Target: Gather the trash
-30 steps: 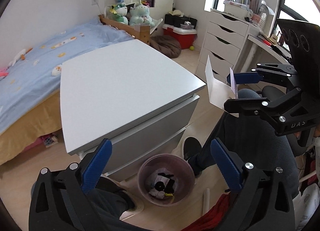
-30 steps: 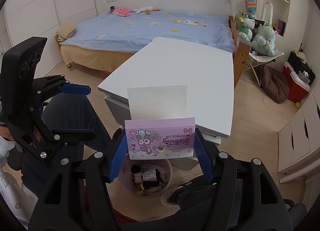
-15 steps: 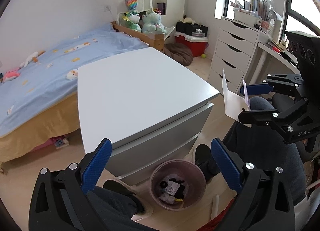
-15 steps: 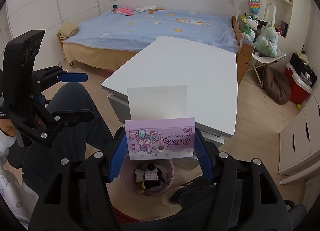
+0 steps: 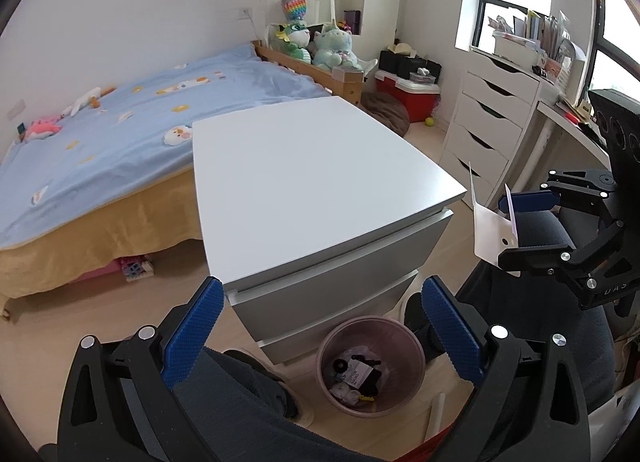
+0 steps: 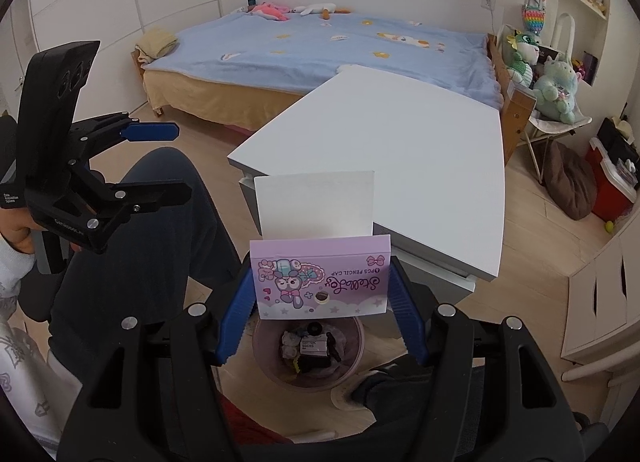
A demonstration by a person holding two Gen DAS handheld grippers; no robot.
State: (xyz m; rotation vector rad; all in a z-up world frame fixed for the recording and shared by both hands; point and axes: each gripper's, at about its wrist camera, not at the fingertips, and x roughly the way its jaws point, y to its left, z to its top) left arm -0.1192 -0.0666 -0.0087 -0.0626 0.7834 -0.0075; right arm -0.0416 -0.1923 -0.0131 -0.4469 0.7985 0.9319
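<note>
Bed point(image 5: 120, 133) with the blue cover fills the far side of the room in both views. In front of it I see the white drawer unit point(image 5: 312, 181), top bare, drawers facing me. White chest of drawers point(image 5: 492, 113) sits under the window on the right, red cooler point(image 5: 412, 97) and brown beanbag point(image 5: 388, 111) on the floor beyond the unit, plush toys point(image 5: 316, 43) at the bed's foot end.

Pink trash bin point(image 5: 370, 366) stands on the wood floor right against the drawer unit's front, between my legs. It already holds scraps: a black-and-white label and some dark bits, can't resolve them further.

My right gripper point(image 6: 322, 302) is clamped on the pencil cap box point(image 6: 320, 276), a flattened purple carton with cartoon print reading upside down and a white flap sticking up behind. It's pinched edge to edge between the blue pads point(image 6: 236, 310). From the right wrist the box sits directly above the bin point(image 6: 308, 354), clear of the rim. Left wrist shows the same box point(image 5: 494, 227) edge-on, off to the right of the unit's corner and higher than the bin.

My left gripper point(image 5: 320, 336) is spread wide with nothing between the fingers, held off to the side over my left thigh, pointed at the drawer unit.
</note>
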